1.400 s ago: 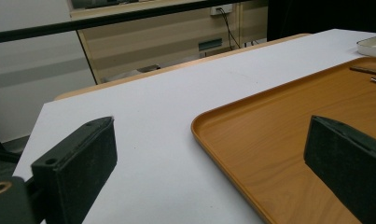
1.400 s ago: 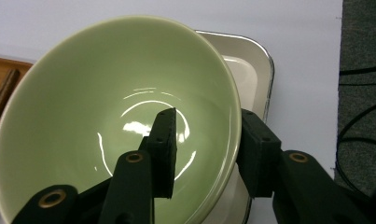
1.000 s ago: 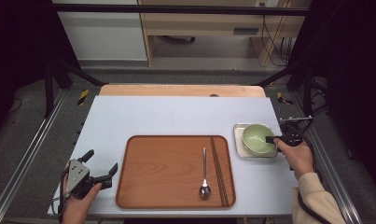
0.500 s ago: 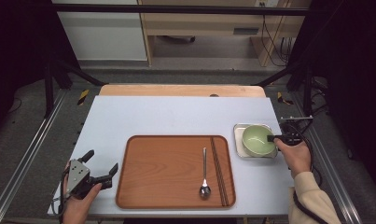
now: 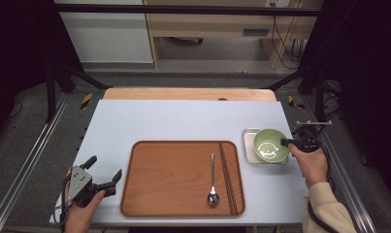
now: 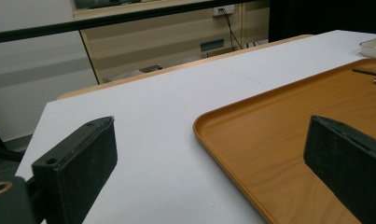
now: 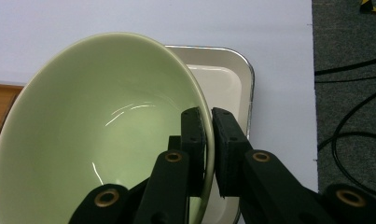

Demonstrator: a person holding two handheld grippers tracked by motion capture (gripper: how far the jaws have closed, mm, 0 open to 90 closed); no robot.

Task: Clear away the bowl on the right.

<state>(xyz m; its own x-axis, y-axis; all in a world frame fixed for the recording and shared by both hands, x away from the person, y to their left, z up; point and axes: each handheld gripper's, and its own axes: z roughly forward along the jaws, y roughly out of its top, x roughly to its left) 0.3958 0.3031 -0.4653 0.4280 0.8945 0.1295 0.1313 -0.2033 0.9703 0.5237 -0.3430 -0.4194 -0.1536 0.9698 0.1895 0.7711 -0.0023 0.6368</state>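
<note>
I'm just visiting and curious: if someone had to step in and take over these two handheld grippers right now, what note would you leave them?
Right gripper: jaws have just closed on the rim of the pale green ceramic bowl, one inside, one outside.
Left gripper: open, holding nothing, at the table's near left corner beside the brown wooden tray.
Bowl sits in the small white rectangular dish, right of the tray.
Metal spoon and dark chopsticks already lie on the tray's right part.
Left, probably: lift the bowl and set it on the tray's free left part.
</note>
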